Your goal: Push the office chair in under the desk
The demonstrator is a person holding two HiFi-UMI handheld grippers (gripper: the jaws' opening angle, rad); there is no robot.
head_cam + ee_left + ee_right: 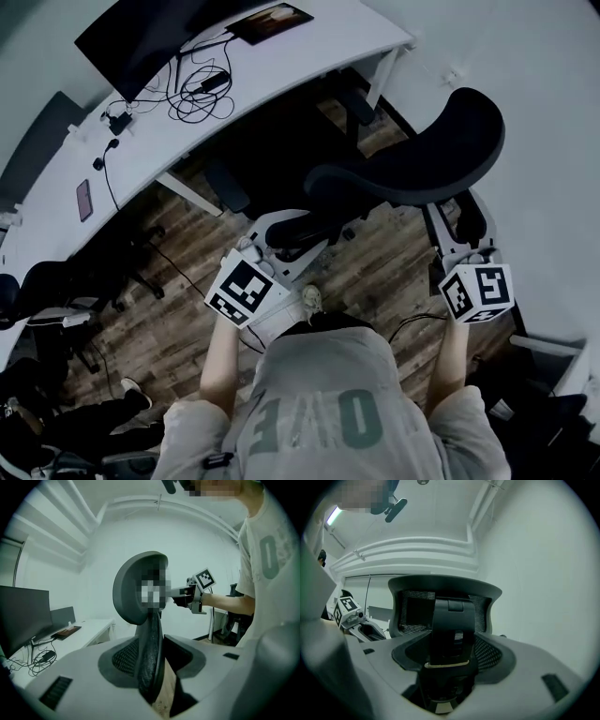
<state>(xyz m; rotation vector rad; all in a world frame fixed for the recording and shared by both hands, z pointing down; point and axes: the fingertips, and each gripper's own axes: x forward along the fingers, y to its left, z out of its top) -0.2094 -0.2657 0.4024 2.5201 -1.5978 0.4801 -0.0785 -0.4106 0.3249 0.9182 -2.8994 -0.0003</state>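
The office chair stands on the wooden floor in front of the table's near long edge, toward its right end. Its curved backrest is apart from that edge and faces the person. How far the seat reaches beneath the table is lost in shadow

The head view alone gives this layout. The two marker cubes flank the chair back, one at each side, but the fingertips are hard to make out there. The gripper views supply them. In the left gripper view the fingers are closed on the thin dark side edge of the backrest, seen edge-on, with a sliver of floor below. In the right gripper view the chair back is seen square from behind, mesh on both sides. A black upright part at its middle fills the gap, and the fingers are closed on it

On the table, the head view shows a dark monitor at the far edge and a tangle of cables before it. A phone lies toward the left end. Another dark chair sits under the left end
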